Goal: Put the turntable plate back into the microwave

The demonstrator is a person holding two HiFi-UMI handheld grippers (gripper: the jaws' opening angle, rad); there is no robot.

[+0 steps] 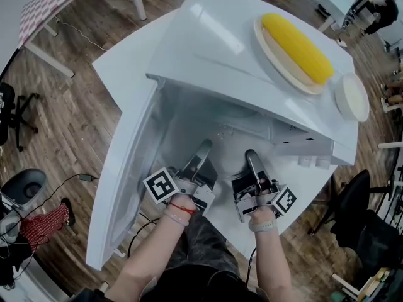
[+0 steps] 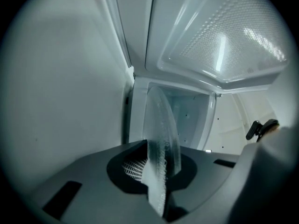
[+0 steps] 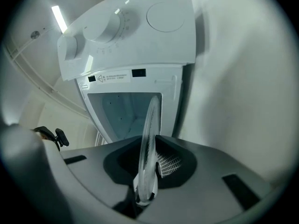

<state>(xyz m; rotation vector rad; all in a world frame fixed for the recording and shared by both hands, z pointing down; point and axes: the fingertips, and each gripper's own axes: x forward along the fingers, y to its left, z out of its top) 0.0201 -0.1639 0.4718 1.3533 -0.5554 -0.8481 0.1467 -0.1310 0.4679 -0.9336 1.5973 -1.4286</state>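
Left gripper [image 1: 201, 148]: jaws were clamped on turntable plate [image 2: 161, 139] rim.
Right gripper [image 1: 250, 157]: clamped on same rim.
Turntable plate: 1 pc, clear glass, round, ribbed edge.
Microwave [image 1: 220, 49]: 1, white.

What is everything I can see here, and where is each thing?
microwave: one, white, on the table, door open.
table: one, white, under the microwave.
glass turntable plate: one, clear, held edge-on before the microwave's opening.
corn cob: one, yellow, on the cream plate.
cream plate: one, on top of the microwave.
small dish: one, white, on the microwave beside the cream plate.
office chairs: two, black, on the wooden floor.
left gripper: grey, shut on the glass turntable plate.
right gripper: grey, shut on it too.
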